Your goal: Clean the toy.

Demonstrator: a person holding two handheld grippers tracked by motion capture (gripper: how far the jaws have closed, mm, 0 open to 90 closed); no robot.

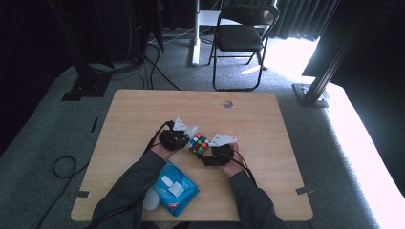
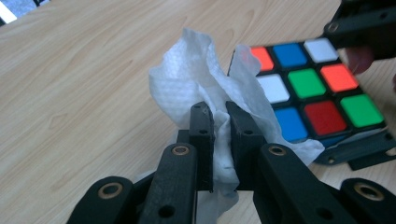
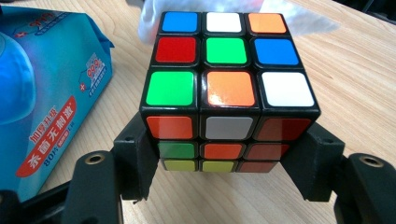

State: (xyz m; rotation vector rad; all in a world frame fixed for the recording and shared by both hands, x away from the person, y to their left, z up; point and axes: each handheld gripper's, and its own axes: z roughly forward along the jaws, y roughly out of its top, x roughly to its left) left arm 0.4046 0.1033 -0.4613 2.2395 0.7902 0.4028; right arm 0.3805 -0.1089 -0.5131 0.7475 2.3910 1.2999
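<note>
A scrambled Rubik's cube (image 3: 229, 79) is clamped between the two black jaws of my right gripper (image 3: 229, 158), just above the wooden table (image 1: 143, 109). In the high view the cube (image 1: 199, 144) sits between both hands near the table's middle. My left gripper (image 2: 220, 135) is shut on a crumpled white wipe (image 2: 196, 79). The wipe touches the cube's left side (image 2: 317, 88). From the right gripper view a bit of the wipe (image 3: 149, 18) shows behind the cube. My left gripper (image 1: 177, 137) is left of the cube, my right gripper (image 1: 217, 151) to its right.
A blue pack of wet wipes (image 1: 174, 188) lies at the table's near edge, also seen as the pack (image 3: 42, 88) left of the cube. A black folding chair (image 1: 241, 38) stands beyond the table. A round hole (image 1: 228, 103) is near the far edge.
</note>
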